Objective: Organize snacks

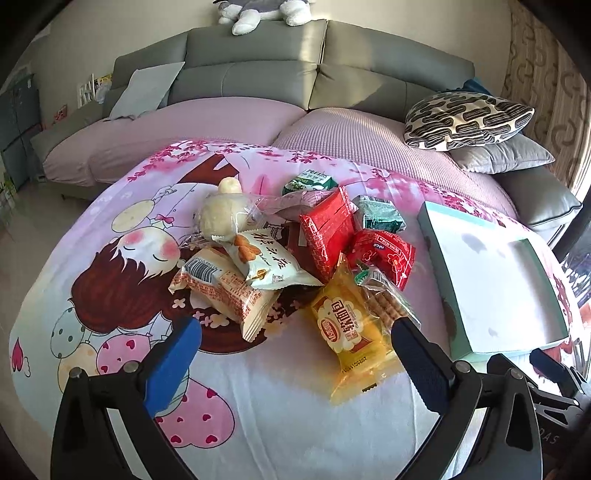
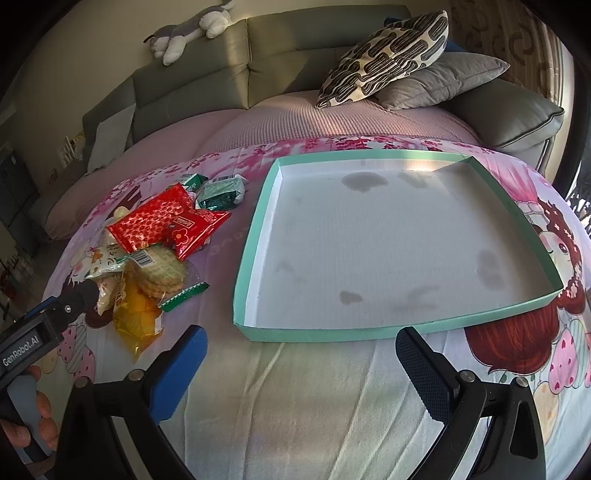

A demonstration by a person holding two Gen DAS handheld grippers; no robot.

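A heap of wrapped snacks lies on a surface spread with a pink cartoon-print cloth (image 1: 110, 229), in front of a grey sofa (image 1: 258, 66).

In the left wrist view, the left hand-held gripper (image 1: 295, 332) hangs just short of the heap with its jaws spread wide and nothing between them. Its blue finger pad (image 1: 173, 365) sits over the cloth to the left, and the dark one is at the edge of a yellow cracker packet (image 1: 347, 332), though contact cannot be told. Beyond that packet lie an orange-and-white bag with a barcode (image 1: 221, 291), a white pouch printed with nuts (image 1: 266, 266), a clear wrapper holding a pale bun (image 1: 221, 218), a long red packet (image 1: 325, 232), a smaller red packet with a flower (image 1: 384, 254), a clear sleeve of round biscuits (image 1: 384, 299) and two green-and-white packets (image 1: 376, 214) at the far side.

A shallow mint-green box tray (image 2: 258, 221) with a white floor rests on the cloth to the right of the heap, apart from it, and holds no snack.

In the right wrist view, the right hand-held gripper (image 2: 299, 358) is likewise fully open and empty, poised just before the tray's near rim. At the lower left, a person's hand (image 2: 26, 417) grips the handle of the left tool.

A patterned cushion (image 2: 384, 59) and a grey cushion (image 2: 443, 77) lie on the sofa, with a plush toy (image 2: 184, 33) along its back.
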